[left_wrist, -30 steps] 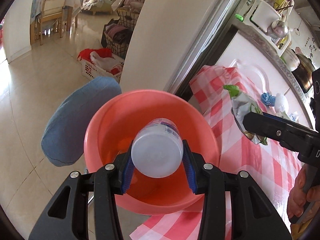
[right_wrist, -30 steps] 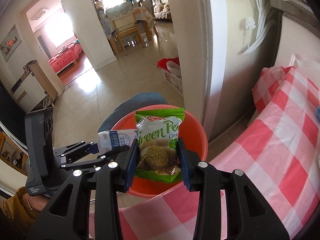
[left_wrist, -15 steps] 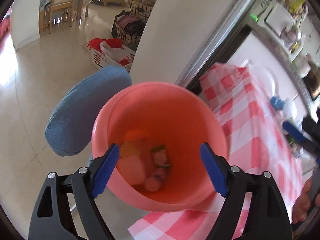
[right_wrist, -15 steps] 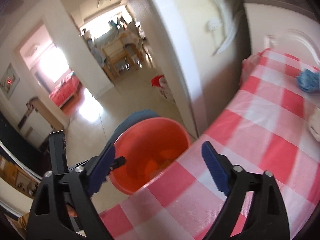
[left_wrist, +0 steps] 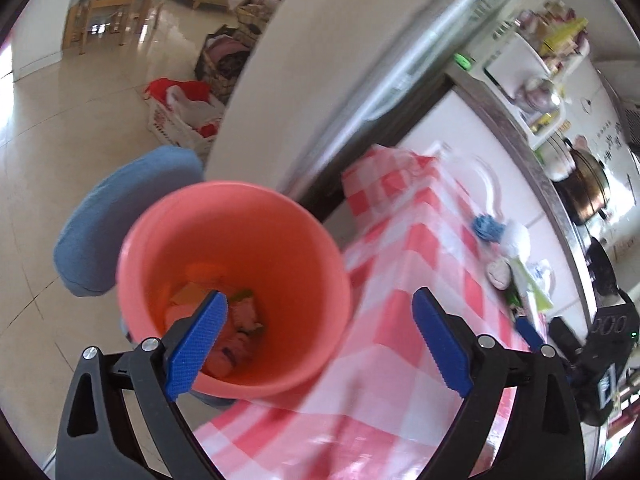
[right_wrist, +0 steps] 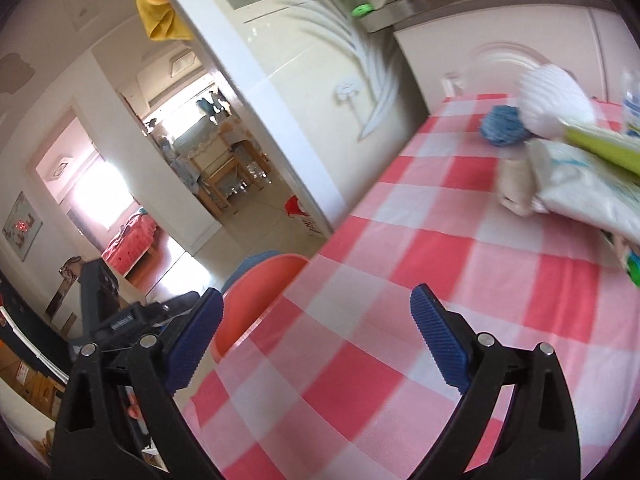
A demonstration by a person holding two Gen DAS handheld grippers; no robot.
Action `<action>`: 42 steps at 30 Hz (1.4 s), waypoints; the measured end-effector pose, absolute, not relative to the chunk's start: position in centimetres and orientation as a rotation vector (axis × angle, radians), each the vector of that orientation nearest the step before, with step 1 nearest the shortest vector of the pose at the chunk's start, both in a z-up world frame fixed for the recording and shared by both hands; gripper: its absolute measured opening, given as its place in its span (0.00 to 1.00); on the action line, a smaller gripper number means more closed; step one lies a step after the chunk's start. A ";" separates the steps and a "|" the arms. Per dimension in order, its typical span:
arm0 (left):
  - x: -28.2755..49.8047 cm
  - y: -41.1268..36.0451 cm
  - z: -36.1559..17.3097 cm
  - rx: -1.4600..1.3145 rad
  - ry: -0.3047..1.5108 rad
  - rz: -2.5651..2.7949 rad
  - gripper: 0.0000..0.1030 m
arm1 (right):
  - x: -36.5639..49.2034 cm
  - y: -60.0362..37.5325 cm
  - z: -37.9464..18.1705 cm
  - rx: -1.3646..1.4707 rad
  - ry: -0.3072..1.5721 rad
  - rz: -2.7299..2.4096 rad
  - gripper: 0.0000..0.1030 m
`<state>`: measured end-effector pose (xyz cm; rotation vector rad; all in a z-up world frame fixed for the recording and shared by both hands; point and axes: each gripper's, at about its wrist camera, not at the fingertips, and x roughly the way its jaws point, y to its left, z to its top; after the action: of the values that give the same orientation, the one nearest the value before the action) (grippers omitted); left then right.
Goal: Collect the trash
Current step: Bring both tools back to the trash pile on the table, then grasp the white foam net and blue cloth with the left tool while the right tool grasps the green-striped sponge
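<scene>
the salmon bucket [left_wrist: 236,240] stands on the floor hard against the near-left edge of the checked tablecloth [left_wrist: 404,320], with a blue cushion [left_wrist: 120,216] just behind it on its left, and it already holds a few scraps of trash [left_wrist: 236,320] at its bottom. the left gripper [left_wrist: 316,344] hangs over the bucket's mouth, its jaws opening wide with nothing between them, one blue pad over the bucket and the other over the cloth. to the right of the bucket, the right gripper [right_wrist: 318,340] is over bare cloth, jaws likewise opening and empty, aimed away from the bucket toward the pile at the far right: a blue ball [right_wrist: 504,124], a white ball [right_wrist: 552,100], a white wrapper [right_wrist: 588,192] and a green packet [right_wrist: 600,144], all bunched together well apart from the bucket. this looks like the gap between a drop and the next pick; the next move calls for reaching to that pile, closing on one loose piece, and carrying it back over the bucket.
</scene>
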<state>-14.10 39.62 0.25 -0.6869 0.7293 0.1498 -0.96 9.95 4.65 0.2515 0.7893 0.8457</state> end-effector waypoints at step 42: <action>-3.8 14.9 10.7 -0.375 0.756 -0.248 0.90 | -0.3 -13.6 4.4 0.583 0.603 0.557 0.93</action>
<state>-3.81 14.94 10.70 -0.3755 0.7558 -0.2480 -0.34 -13.63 4.38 0.5829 0.6034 0.5573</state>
